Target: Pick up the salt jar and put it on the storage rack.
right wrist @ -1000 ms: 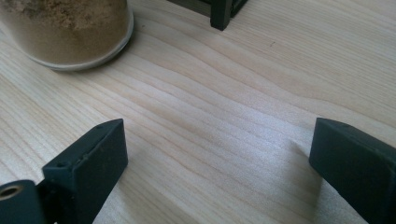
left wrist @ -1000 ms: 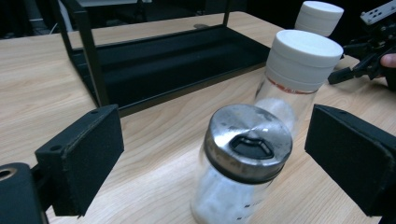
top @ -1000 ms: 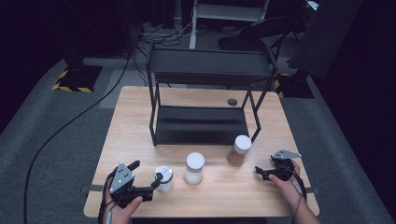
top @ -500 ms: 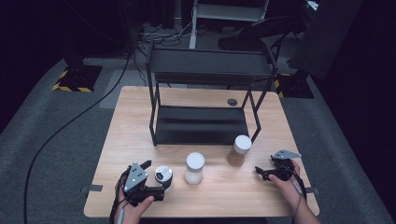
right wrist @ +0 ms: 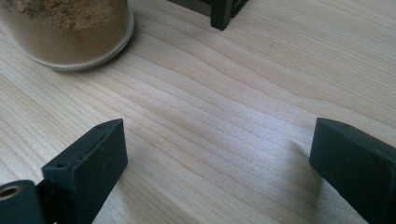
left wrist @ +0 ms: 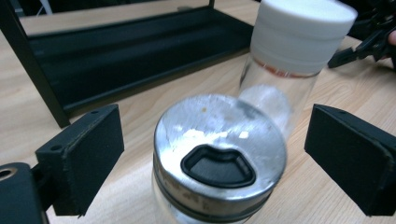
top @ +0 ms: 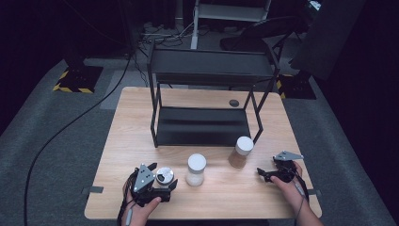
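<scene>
A small glass shaker with a metal lid (top: pixel 164 176) stands near the table's front left. My left gripper (top: pixel 162 175) straddles it; in the left gripper view the shaker (left wrist: pixel 219 158) sits between the two pads (left wrist: pixel 84 158), with a gap on each side. Those jaws have just been closing a little and do not press on it. Just right of the shaker stands a clear jar with a white lid (top: pixel 196 168). A jar of brown powder (top: pixel 240 151) stands further right. My right gripper (top: pixel 267 166) rests open on bare wood to the right of that jar (right wrist: pixel 70 28).
A black two-level metal rack (top: pixel 207 70) takes up the middle and back of the wooden table (top: pixel 131 122). A small dark object (top: pixel 234 102) lies beside the rack's back right leg. Cables run over the grey floor at the left.
My left gripper has moved right and slightly down, from beside the shaker to around it. The right gripper and the jars have stayed where they were.
</scene>
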### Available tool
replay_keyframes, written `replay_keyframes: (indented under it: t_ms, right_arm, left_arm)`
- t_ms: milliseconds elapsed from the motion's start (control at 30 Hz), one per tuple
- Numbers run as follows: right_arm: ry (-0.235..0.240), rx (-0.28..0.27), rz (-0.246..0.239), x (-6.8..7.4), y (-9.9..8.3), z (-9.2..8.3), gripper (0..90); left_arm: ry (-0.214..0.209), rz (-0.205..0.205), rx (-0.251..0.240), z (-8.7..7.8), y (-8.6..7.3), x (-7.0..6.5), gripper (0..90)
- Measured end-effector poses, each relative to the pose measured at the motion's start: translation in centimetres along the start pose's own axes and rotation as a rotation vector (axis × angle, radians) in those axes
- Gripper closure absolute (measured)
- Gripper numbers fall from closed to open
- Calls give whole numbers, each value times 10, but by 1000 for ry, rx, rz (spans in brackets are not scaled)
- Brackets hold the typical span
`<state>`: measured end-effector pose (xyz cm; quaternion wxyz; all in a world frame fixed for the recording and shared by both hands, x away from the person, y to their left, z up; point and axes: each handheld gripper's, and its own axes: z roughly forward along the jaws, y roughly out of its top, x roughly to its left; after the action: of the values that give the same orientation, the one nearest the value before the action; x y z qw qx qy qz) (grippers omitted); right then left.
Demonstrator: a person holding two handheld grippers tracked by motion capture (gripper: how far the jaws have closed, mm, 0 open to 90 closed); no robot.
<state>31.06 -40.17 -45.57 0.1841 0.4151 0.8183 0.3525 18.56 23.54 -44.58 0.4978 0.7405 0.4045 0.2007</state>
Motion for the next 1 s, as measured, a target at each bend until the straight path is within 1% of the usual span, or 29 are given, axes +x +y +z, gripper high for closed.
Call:
replay_keyframes:
  t_ms: [33,200,267,400,467,500,600,633,667,700,733,833,933,1000]
  right_arm:
    - [0,0,0,0,0,0,42]
    - [0,0,0,0,0,0,41]
    - [0,0,0,0,0,0,41]
    - [0,0,0,0,0,0,41]
    - [0,0,0,0,0,0,41]
    - [0,0,0,0,0,0,41]
    - [0,0,0,0,0,0,41]
    - [0,0,0,0,0,0,41]
    - [0,0,0,0,0,0,41]
    - [0,0,0,0,0,0,41]
    - [0,0,-1,0,0,0,40]
    - [1,0,0,0,0,0,40]
    - [1,0,-1,0,0,0,40]
    - [1,0,-1,0,0,0,40]
  left_arm:
    - [1,-3,8,1,0,0,51]
    - [5,16,47,7,2,-2,87]
    - [8,14,59,8,2,-2,95]
    - [11,29,86,12,1,0,131]
    - [16,27,99,13,1,1,133]
    - [13,35,109,15,0,2,147]
    - [12,40,117,17,0,2,163]
    - [2,50,123,19,-1,3,203]
    - [2,50,123,19,-1,3,233]
    - [-1,53,125,19,-2,3,233]
    - [-1,67,125,20,-3,3,284]
    - [-2,75,120,20,-5,3,291]
    - [7,102,120,20,-6,1,297]
    - [18,96,132,20,-3,-2,298]
